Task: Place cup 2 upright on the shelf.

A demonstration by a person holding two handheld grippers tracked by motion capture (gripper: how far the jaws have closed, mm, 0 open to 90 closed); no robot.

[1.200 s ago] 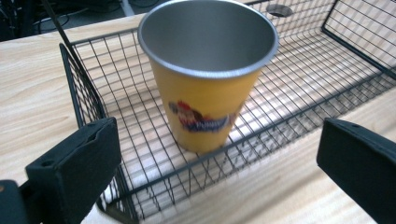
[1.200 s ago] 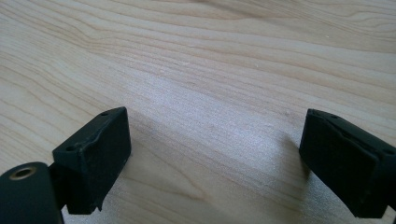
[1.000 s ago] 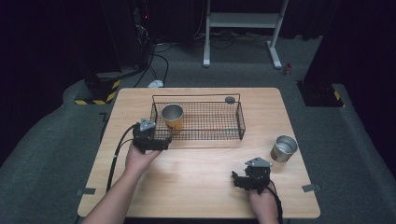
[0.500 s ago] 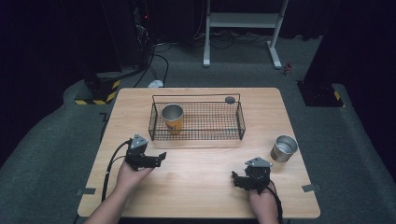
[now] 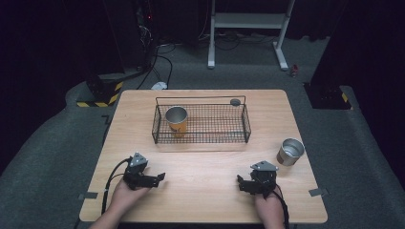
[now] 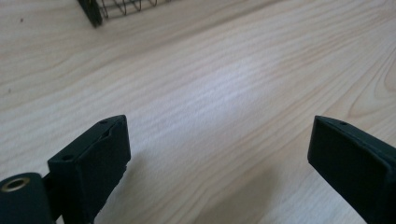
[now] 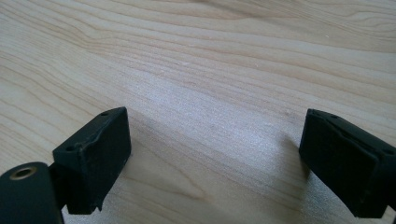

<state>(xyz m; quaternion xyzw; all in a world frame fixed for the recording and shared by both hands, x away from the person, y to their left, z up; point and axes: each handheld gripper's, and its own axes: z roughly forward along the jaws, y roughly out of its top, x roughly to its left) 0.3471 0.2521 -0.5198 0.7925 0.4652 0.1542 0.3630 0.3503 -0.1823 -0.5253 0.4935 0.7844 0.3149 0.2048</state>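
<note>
On the table the basket lies ahead of both claws, with one cup upright inside its left end. The other cup stands upright on the bare wood, outside the basket, just ahead and to the right of the right claw and well apart from the left claw. Both claws rest low at the near edge, jaws spread wide and empty, so the right one looks the nearer for a reach forward-right to that loose cup.
</note>
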